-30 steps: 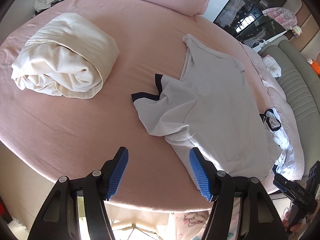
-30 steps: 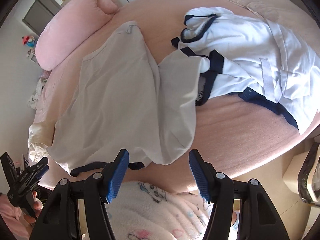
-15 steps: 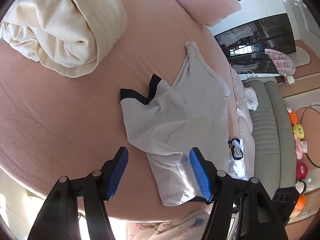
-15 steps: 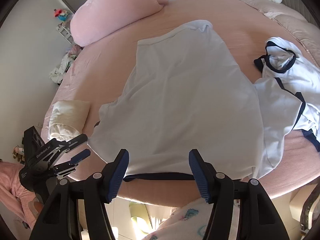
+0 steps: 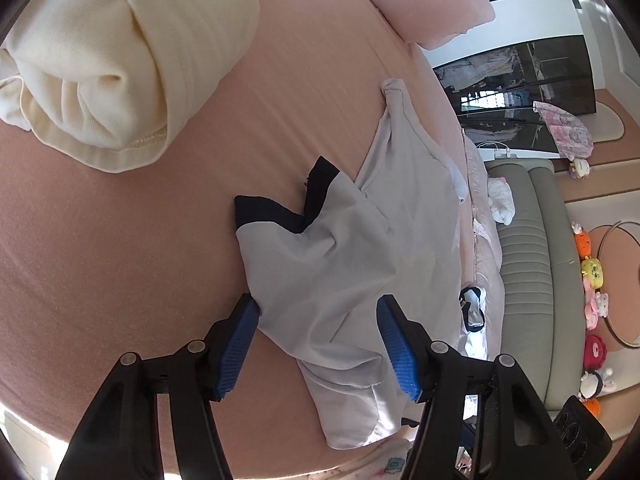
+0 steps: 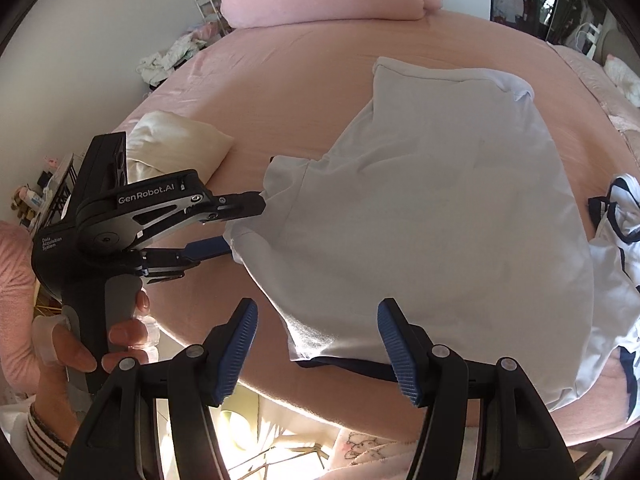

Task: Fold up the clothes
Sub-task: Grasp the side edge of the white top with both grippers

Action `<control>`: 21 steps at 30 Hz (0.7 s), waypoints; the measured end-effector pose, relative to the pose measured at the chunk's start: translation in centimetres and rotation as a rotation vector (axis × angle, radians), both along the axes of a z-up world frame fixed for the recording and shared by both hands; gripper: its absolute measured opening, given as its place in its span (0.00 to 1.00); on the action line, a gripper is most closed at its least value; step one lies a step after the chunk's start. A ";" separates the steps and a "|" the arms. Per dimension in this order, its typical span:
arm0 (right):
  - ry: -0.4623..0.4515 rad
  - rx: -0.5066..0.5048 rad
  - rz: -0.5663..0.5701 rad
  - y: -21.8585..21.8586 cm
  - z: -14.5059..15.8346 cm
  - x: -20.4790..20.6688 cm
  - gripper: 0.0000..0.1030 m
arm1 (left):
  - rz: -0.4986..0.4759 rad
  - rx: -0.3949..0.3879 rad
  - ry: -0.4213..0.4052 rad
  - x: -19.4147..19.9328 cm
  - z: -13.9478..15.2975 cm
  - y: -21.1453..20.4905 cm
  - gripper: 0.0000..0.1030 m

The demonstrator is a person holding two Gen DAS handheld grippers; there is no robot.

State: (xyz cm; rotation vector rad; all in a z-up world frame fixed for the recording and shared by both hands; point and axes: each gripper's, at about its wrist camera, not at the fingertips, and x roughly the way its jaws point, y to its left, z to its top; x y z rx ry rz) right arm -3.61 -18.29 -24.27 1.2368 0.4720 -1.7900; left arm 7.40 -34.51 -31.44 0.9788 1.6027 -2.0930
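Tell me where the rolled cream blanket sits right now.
The cream blanket lies on the pink bed, upper left in the left wrist view, clear of the grey shirt; in the right wrist view it shows behind the left gripper.

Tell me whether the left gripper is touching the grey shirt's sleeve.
Touching. In the right wrist view the left gripper has its closing fingers around the grey shirt sleeve edge, with the upper finger resting against the fabric.

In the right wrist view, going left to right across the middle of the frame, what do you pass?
Person's hand → left gripper → grey t-shirt → white navy-trimmed garment.
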 end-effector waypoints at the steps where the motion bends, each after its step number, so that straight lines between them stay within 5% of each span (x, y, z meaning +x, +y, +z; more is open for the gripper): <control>1: 0.003 0.019 0.000 0.1 -0.4 0.0 0.60 | -0.005 -0.011 -0.009 -0.1 -0.1 0.0 0.50; 3: -0.029 0.034 -0.018 0.8 -0.9 -0.2 0.60 | -0.012 -0.042 -0.034 -0.3 -0.3 -0.1 0.31; 5: -0.129 -0.017 -0.058 2.1 -1.3 -0.7 0.60 | -0.018 -0.075 -0.054 -0.4 -0.4 -0.3 0.21; 9: -0.245 -0.112 -0.120 4.5 -1.9 -1.0 0.60 | -0.053 -0.109 -0.078 -0.7 -0.6 -0.6 0.20; 21: -0.367 -0.063 -0.155 3.6 -6.0 -0.5 0.60 | -0.185 -0.340 -0.227 -2.0 0.9 -0.2 0.20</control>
